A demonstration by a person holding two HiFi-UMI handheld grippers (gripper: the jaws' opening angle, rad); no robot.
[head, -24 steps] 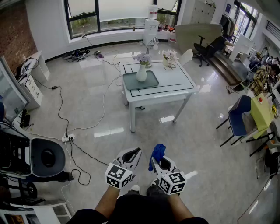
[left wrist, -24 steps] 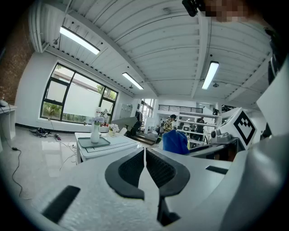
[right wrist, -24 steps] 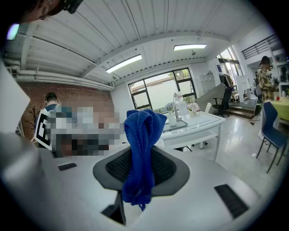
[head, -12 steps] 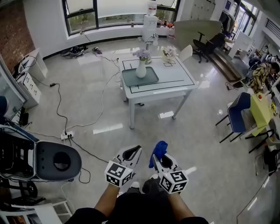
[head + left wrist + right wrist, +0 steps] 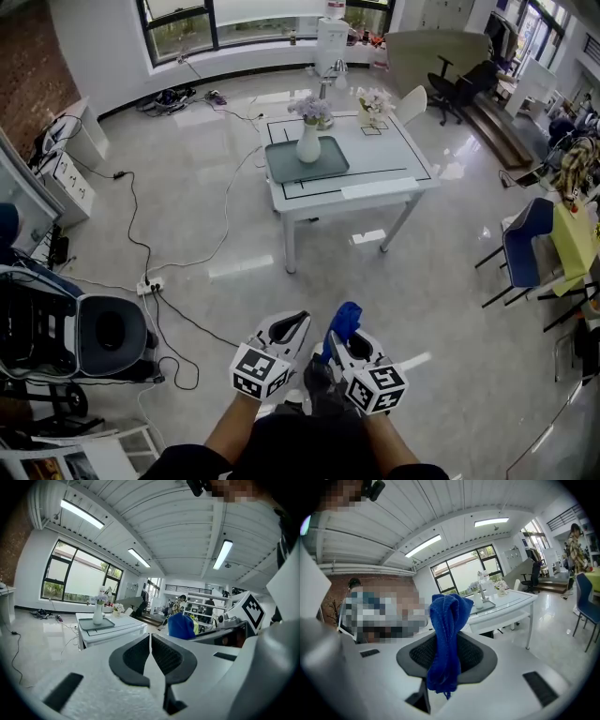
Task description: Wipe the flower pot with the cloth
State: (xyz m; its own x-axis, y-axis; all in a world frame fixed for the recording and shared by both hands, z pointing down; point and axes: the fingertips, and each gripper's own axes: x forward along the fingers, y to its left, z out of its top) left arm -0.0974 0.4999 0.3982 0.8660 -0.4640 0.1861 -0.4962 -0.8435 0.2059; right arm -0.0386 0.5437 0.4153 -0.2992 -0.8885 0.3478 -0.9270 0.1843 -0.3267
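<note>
The left hand-held gripper has its jaws pressed together with nothing between them, and the right hand-held gripper is clamped on the blue cloth, which bunches up past the jaw tips and hangs down over the pads. Both are held low in front of the person, close beside each other, well apart from the white bench. The flower pot, a white vase with pale blooms, stands upright on a grey tray on the bench's left half; the tray's near rim lies close to the bench's front edge. A wide stretch of bare, glossy floor runs between the grippers and the bench. Cables trail across the floor to the left, and a blue chair stands off to the right.
</note>
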